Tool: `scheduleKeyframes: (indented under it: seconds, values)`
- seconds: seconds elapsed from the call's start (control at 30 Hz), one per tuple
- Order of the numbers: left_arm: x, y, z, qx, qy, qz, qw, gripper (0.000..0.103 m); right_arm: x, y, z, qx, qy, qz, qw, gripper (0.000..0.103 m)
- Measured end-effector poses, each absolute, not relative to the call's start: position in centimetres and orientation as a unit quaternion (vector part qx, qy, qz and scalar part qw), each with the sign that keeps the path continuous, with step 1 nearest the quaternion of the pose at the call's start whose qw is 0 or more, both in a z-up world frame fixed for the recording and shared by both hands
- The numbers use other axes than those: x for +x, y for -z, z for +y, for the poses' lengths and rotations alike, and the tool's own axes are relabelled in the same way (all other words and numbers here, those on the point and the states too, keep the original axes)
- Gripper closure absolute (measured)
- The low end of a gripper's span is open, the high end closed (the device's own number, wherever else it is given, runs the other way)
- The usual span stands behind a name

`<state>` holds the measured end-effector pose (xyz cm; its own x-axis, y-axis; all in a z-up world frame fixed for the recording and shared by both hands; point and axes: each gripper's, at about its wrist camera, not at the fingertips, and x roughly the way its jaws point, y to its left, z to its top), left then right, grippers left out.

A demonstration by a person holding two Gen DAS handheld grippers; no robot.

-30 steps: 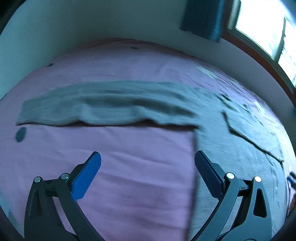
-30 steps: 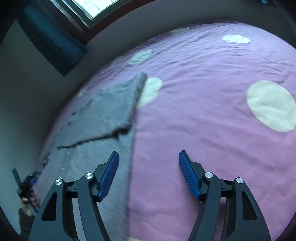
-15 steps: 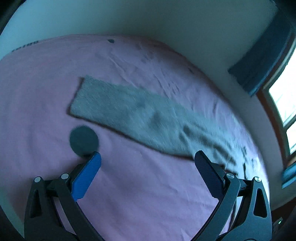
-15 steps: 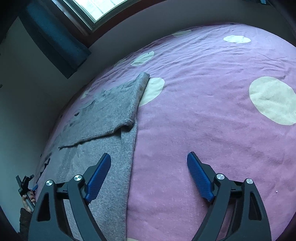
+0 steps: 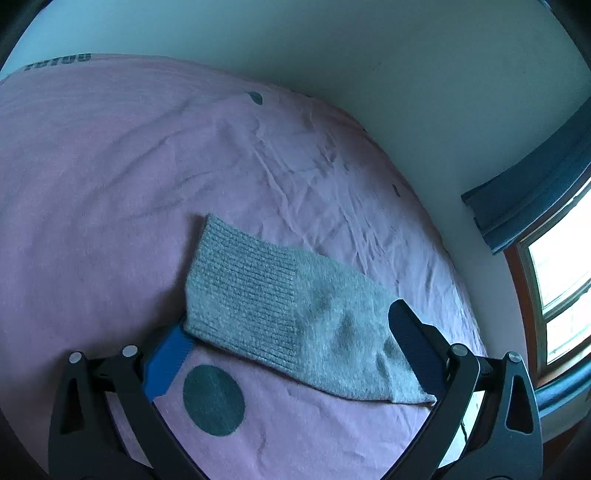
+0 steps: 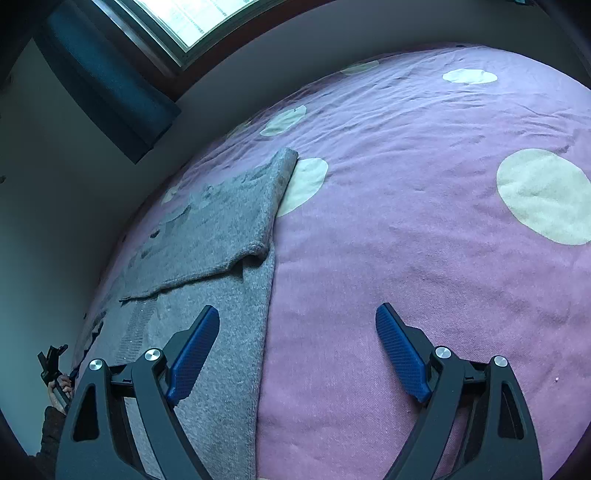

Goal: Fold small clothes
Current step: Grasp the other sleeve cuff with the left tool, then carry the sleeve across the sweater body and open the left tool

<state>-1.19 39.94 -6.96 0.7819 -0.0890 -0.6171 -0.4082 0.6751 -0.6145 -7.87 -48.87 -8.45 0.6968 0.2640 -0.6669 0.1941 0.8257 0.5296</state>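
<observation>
A grey knit sweater lies flat on a pink bed sheet. In the left wrist view its sleeve (image 5: 280,306) with a ribbed cuff lies between my open fingers; the cuff's near corner covers the left fingertip. My left gripper (image 5: 286,330) is open and low over the sleeve. In the right wrist view the sweater's body (image 6: 218,295) lies at the left, with its other sleeve (image 6: 236,218) folded over it. My right gripper (image 6: 297,345) is open and empty above the sweater's right edge.
The pink sheet (image 6: 424,221) has pale dots (image 6: 543,195); a dark dot (image 5: 214,400) lies near my left gripper. A wall, a blue curtain (image 5: 532,206) and a window (image 6: 192,22) border the bed. The other gripper with a hand shows far left (image 6: 55,373).
My left gripper has swung left along the sleeve and come down close to its cuff end. My right gripper has opened a little wider and barely shifted.
</observation>
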Motion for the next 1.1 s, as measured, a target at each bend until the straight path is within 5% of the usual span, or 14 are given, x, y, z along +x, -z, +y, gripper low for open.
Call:
scheduleKeyframes:
  seconds: [0.1, 0.2, 0.27, 0.37, 0.67, 1.1]
  values:
    - [-1.0, 7.0, 40.1, -0.394, -0.104, 0.316, 0.857, 0.011, -7.9, 8.5, -49.0, 0.301, -0.021, 0.386, 0.872, 0.017]
    - [-0.8, 7.3, 40.3, -0.383, -0.127, 0.324, 0.856, 0.037, -8.0, 8.5, -49.0, 0.306, -0.020, 0.383, 0.871, 0.017]
    - [-0.2, 7.6, 40.3, -0.379, -0.108, 0.334, 0.856, 0.073, -8.0, 8.5, -49.1, 0.308, -0.020, 0.382, 0.871, 0.017]
    - [0.5, 8.1, 39.9, -0.371, -0.112, 0.355, 0.851, 0.098, -8.0, 8.4, -49.0, 0.309, -0.019, 0.381, 0.871, 0.017]
    - [3.9, 1.3, 30.6, -0.216, -0.096, 0.335, 0.912, 0.099, -8.0, 8.5, -49.3, 0.316, -0.022, 0.378, 0.870, 0.017]
    - [10.9, -5.2, 3.6, -0.096, 0.111, 0.317, 0.937, 0.099, -8.0, 8.8, -50.1, 0.335, -0.035, 0.369, 0.866, 0.017]
